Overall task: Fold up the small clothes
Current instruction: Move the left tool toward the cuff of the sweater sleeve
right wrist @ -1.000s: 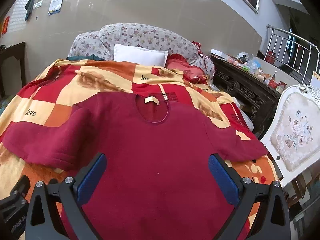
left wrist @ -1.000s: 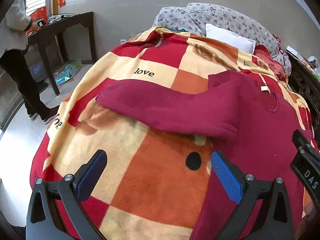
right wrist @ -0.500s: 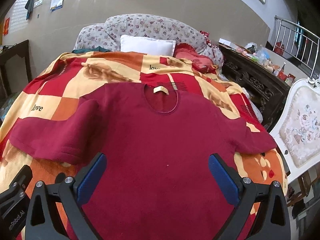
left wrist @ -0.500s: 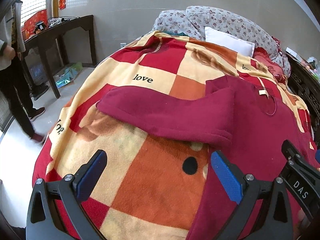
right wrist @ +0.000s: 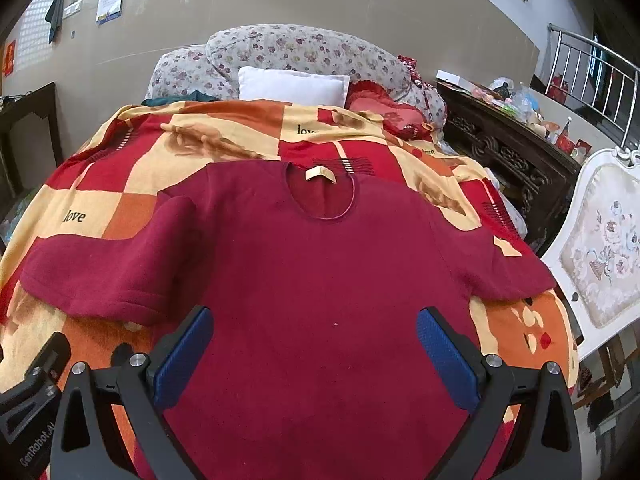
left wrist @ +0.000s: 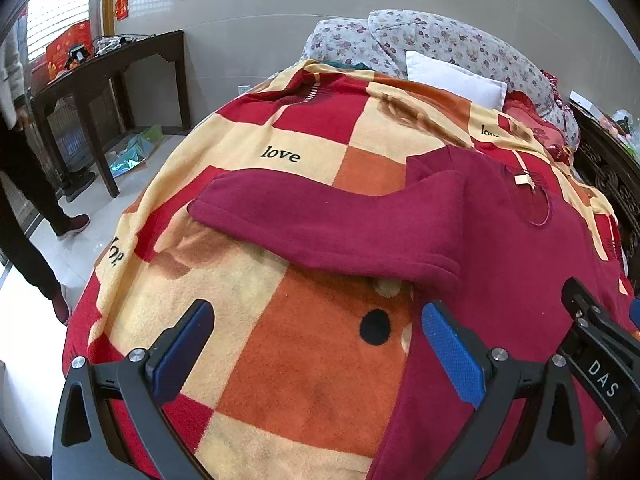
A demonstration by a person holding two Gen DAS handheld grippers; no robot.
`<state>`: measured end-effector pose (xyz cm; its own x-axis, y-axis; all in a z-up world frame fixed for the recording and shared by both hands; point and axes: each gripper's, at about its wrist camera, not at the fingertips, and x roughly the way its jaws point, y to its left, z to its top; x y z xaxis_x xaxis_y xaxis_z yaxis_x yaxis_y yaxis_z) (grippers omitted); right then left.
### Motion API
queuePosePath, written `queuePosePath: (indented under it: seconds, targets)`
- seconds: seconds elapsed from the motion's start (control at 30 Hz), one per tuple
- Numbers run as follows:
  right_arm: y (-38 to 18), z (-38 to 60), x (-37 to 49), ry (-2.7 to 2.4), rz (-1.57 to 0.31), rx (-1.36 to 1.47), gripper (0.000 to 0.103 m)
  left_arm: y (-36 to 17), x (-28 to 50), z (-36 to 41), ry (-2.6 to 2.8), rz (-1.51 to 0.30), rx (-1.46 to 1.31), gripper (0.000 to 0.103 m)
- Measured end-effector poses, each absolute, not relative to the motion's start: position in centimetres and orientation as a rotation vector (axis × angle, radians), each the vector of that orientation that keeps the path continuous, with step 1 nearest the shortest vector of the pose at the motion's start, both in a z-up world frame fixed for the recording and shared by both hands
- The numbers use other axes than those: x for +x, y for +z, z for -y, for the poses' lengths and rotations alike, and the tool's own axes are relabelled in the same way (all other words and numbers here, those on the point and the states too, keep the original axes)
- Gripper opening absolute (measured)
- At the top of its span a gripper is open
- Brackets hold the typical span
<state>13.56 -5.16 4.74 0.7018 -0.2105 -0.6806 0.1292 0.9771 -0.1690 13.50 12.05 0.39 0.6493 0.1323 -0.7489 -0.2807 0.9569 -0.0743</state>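
A dark red short-sleeved top (right wrist: 320,280) lies flat and face up on the checked blanket (right wrist: 132,176), its collar with a beige label (right wrist: 320,174) toward the pillows. Its left sleeve (left wrist: 320,228) stretches out sideways across the blanket (left wrist: 280,380). My right gripper (right wrist: 314,344) hovers open above the lower middle of the top, blue pads wide apart, nothing held. My left gripper (left wrist: 316,344) is open too, above the blanket beside the top's left side (left wrist: 520,272), just below the sleeve. The top's hem is hidden under the grippers.
Floral bedding (right wrist: 296,50), a white pillow (right wrist: 294,86) and a red cushion (right wrist: 384,112) sit at the bed's head. A dark carved cabinet (right wrist: 512,148) and a white chair (right wrist: 600,248) stand to the right. On the left are a dark table (left wrist: 100,72) and a standing person (left wrist: 24,184).
Both grippers have drawn back and tilted a little, so the top sits slightly farther off in each view. The person by the table has shifted left. The top has not moved.
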Motion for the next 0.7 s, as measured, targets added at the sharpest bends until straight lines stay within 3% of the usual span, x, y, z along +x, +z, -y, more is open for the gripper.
queuePosePath:
  seconds: [0.7]
  targets:
    - [3.6, 7.1, 12.9, -0.123, -0.747, -0.061, 0.103, -0.7, 13.3, -11.0, 0.285, -0.829, -0.076, 0.103]
